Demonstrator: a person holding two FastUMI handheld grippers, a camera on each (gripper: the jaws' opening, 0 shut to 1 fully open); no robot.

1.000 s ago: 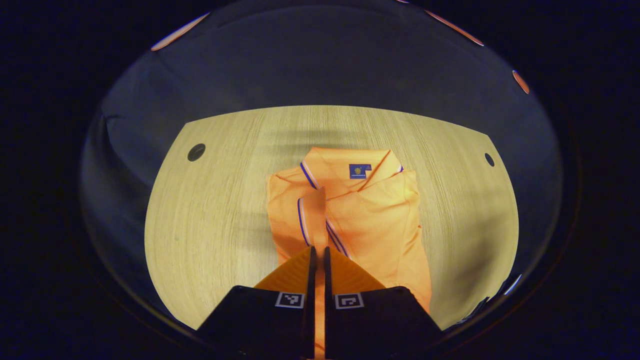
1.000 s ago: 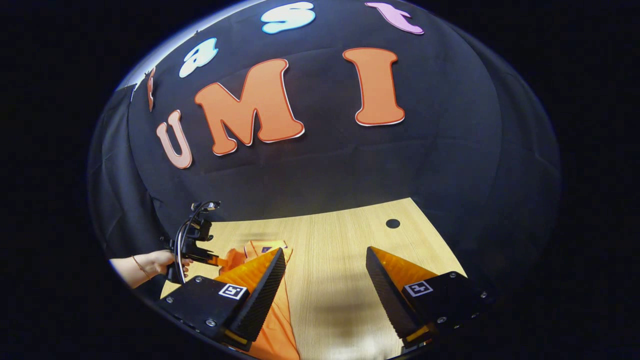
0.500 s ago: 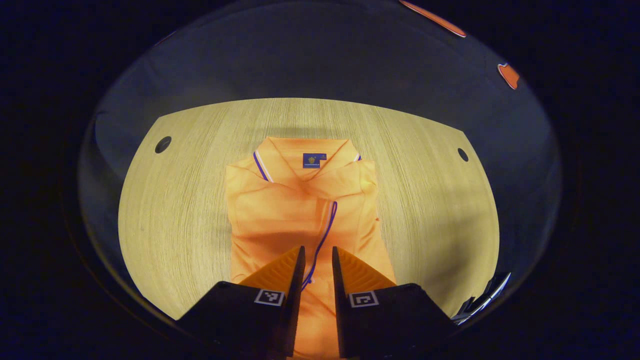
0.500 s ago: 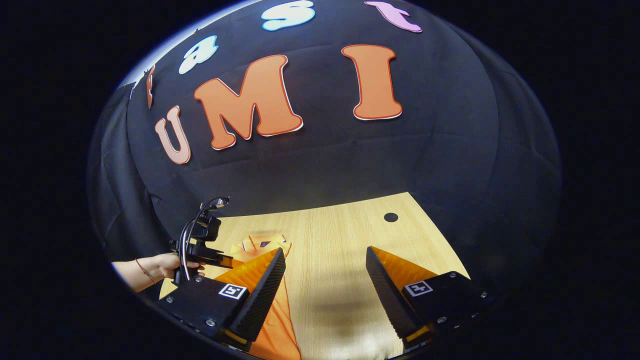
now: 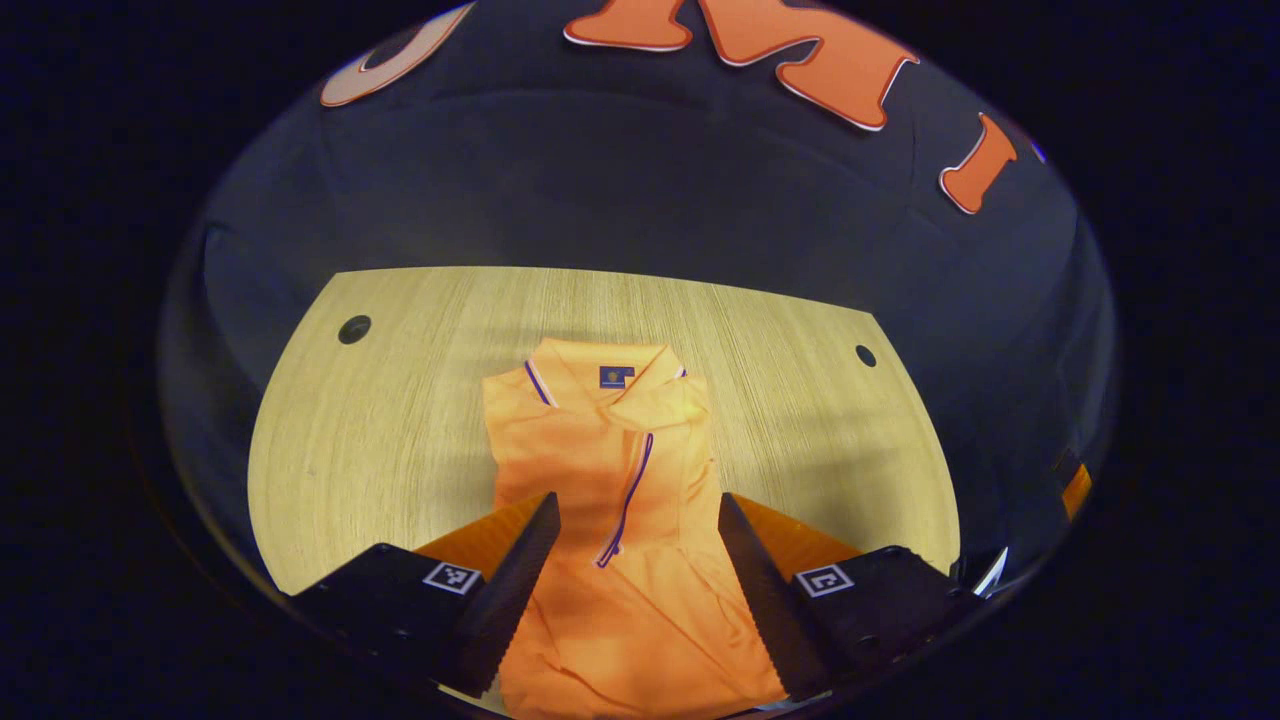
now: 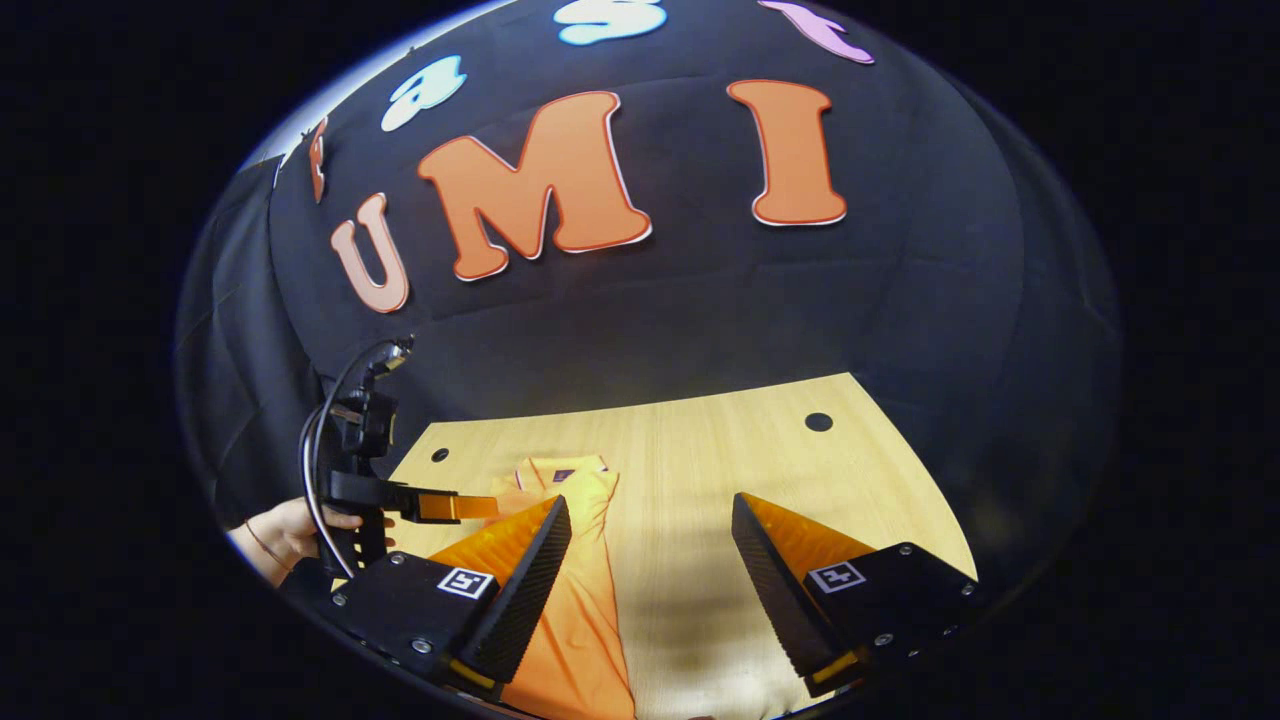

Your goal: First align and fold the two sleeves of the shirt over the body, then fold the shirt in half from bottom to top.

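Observation:
An orange polo shirt (image 5: 620, 500) with a purple-and-white trimmed collar lies lengthwise on the wooden table (image 5: 400, 400), collar at the far end. Both sleeves are laid over its body; a trimmed sleeve edge runs down the middle. My left gripper (image 5: 635, 520) hovers open above the shirt's lower body, holding nothing. In the right gripper view the shirt (image 6: 585, 600) lies at lower left, partly behind my own left finger. My right gripper (image 6: 650, 530) stands open over bare wood to the shirt's right. The left gripper (image 6: 455, 505), held by a hand (image 6: 285, 525), shows farther off at the left.
The table has round cable holes near its far corners (image 5: 353, 328) (image 5: 865, 355) (image 6: 818, 421). Black booth cloth (image 6: 700, 330) hangs directly behind the table's far edge. Bare wood (image 6: 700, 480) lies on either side of the shirt.
My left gripper let go of the trimmed sleeve, opened wide and drew back and up. The sleeve now lies flat on the shirt's body. The right gripper barely moved.

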